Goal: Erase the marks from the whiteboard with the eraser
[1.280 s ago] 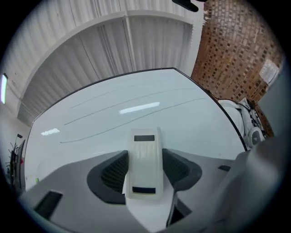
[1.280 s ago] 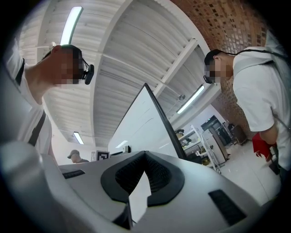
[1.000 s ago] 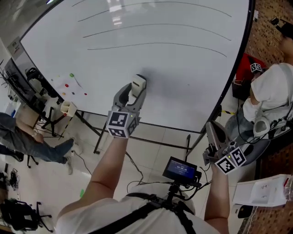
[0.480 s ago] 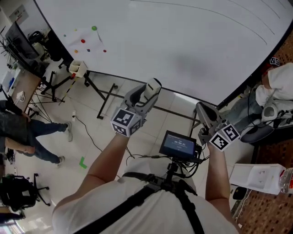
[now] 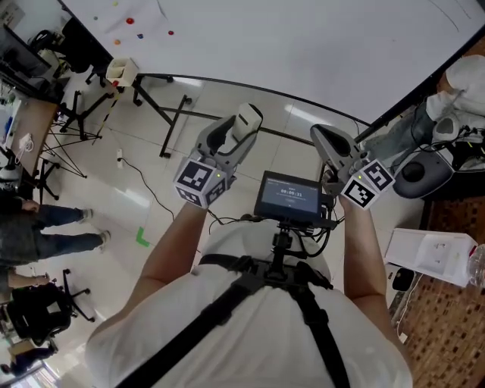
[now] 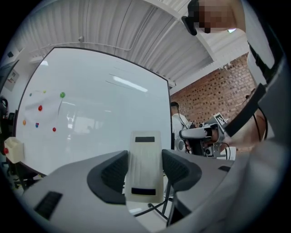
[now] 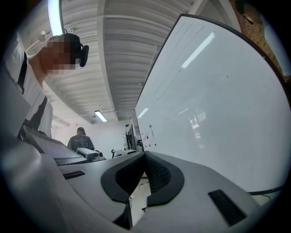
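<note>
"So, how far along was the wiping?"

"Unfinished, I'd judge. Thin pen lines [image 7: 177,36] showed faintly near the top of the glossy whiteboard [image 5: 318,45], and your eraser [image 6: 145,166] was off the board, held before your chest."

"What sat where, left to right?"

"Small coloured magnets [image 5: 130,21] dotted the board's left. Your left gripper [image 5: 241,129] was clamped on the pale, flat, rectangular eraser, ribbed black pads against its sides. Your right gripper [image 7: 145,157] was pinched closed on nothing."
</note>
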`<control>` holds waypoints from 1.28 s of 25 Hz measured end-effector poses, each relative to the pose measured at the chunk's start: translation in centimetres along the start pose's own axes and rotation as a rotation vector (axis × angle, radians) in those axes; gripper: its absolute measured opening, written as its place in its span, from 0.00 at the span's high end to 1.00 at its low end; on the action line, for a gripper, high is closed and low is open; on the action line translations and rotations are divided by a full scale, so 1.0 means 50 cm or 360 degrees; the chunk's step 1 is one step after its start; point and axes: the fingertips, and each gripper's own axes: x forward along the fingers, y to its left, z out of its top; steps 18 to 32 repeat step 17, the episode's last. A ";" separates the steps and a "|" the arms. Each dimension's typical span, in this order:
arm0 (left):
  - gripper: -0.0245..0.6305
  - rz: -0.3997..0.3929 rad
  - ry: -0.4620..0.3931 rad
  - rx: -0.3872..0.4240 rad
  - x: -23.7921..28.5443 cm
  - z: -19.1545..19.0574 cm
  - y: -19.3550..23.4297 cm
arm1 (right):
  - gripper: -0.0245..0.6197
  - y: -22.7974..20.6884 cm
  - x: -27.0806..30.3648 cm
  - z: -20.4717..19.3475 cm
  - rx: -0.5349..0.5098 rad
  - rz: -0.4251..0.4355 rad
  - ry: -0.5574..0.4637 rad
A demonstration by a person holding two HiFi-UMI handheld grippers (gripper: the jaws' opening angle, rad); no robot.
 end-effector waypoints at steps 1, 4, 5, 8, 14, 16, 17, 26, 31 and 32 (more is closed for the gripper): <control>0.57 0.0001 0.0005 -0.0005 -0.009 -0.004 0.000 | 0.95 0.009 0.005 -0.004 0.0007 0.0004 0.0001; 0.57 0.0006 0.0004 -0.0025 -0.032 -0.012 0.008 | 0.95 0.033 0.018 -0.017 0.0010 0.0016 0.0018; 0.57 0.0005 0.0001 -0.0027 -0.037 -0.012 0.011 | 0.95 0.040 0.021 -0.020 0.0007 0.0018 0.0025; 0.57 -0.0007 -0.0010 -0.0030 -0.048 -0.013 0.016 | 0.95 0.054 0.027 -0.025 0.0000 0.0010 0.0033; 0.57 -0.0048 0.0003 -0.0014 -0.059 -0.029 0.002 | 0.95 0.075 0.026 -0.039 -0.0017 0.0003 0.0047; 0.57 -0.0047 0.0007 -0.0014 -0.062 -0.031 0.007 | 0.95 0.079 0.032 -0.042 -0.0020 0.0008 0.0054; 0.57 -0.0046 0.0009 -0.0016 -0.063 -0.031 0.010 | 0.95 0.080 0.036 -0.043 -0.0021 0.0011 0.0058; 0.57 -0.0046 0.0009 -0.0016 -0.063 -0.031 0.010 | 0.95 0.080 0.036 -0.043 -0.0021 0.0011 0.0058; 0.57 -0.0046 0.0009 -0.0016 -0.063 -0.031 0.010 | 0.95 0.080 0.036 -0.043 -0.0021 0.0011 0.0058; 0.57 -0.0046 0.0009 -0.0016 -0.063 -0.031 0.010 | 0.95 0.080 0.036 -0.043 -0.0021 0.0011 0.0058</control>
